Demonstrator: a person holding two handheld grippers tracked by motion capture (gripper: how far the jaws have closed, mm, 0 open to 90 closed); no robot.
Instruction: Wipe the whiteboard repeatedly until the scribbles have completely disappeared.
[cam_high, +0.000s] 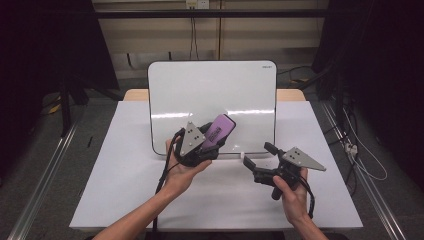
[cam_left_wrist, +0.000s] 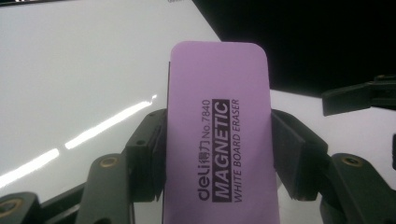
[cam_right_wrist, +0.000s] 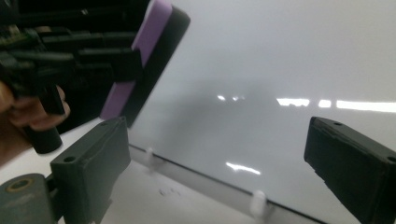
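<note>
Left gripper (cam_high: 212, 137), black, two-jawed, with grey three-cornered plate, held in the person's left hand (cam_high: 182, 167): jaws closed on the long edges of a purple rectangular magnetic whiteboard eraser (cam_left_wrist: 219, 135), black felt underside. Eraser stands out past the jaw tips, its printed purple face toward the gripper's camera, its far end raised over the lower part of the white rectangular whiteboard (cam_high: 210, 95) with rounded corners. From the right gripper view, the eraser (cam_right_wrist: 144, 56) tilts with its felt side facing the board; whether it touches the surface cannot be told.

Right gripper (cam_high: 257, 157), same make, held in the right hand (cam_high: 292, 197): jaws wide apart, nothing between them, just in front of the whiteboard's lower edge, to the right of the eraser and apart from it.
</note>
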